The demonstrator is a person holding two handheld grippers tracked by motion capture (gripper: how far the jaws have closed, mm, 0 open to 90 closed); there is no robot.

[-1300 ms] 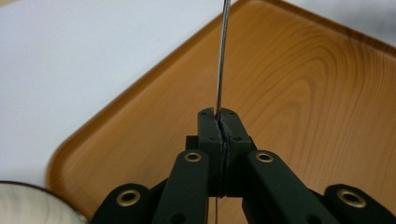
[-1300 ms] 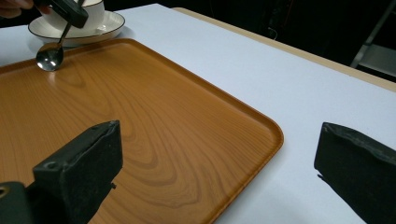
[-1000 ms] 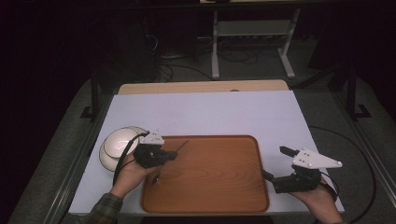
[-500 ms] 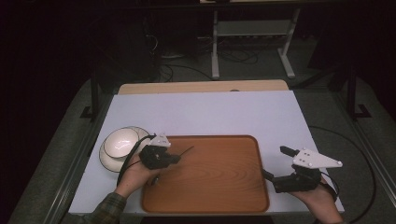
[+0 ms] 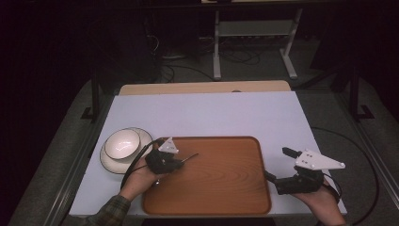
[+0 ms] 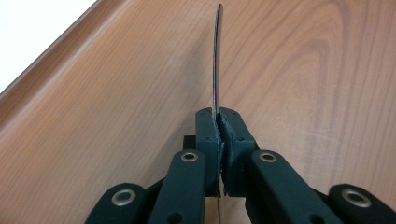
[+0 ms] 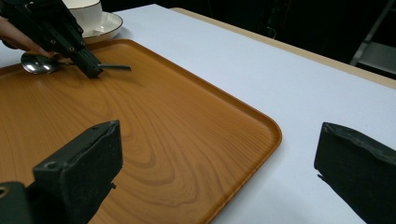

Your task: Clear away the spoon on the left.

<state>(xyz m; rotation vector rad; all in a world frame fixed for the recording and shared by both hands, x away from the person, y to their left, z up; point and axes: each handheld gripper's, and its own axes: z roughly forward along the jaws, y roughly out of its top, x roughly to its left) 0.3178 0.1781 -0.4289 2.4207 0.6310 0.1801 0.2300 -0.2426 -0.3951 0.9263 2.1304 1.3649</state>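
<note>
A: Jaws first, nearest to us. The left hand-held gripper (image 6: 218, 135) is clamped tight on the thin handle of the spoon (image 7: 42, 63), which runs straight out ahead of it, edge-on, over the wooden tray (image 5: 221, 188).

B: And the bowl end?

A: Behind the jaws, toward the hand, low over the tray's near-left corner; I can't tell whether it touches. I'd judge the step is setting the spoon down on the tray, so lower it level until it lies flat, then part the jaws slowly so the handle doesn't flick.

B: The other hand?

A: The right hand-held gripper (image 7: 219, 172) hangs with jaws spread wide, holding nothing, beside the tray's right edge. Farther off, beyond the left one, a bowl (image 5: 122, 143) sits on a saucer (image 5: 141, 136) on the white table (image 5: 211, 113).
</note>
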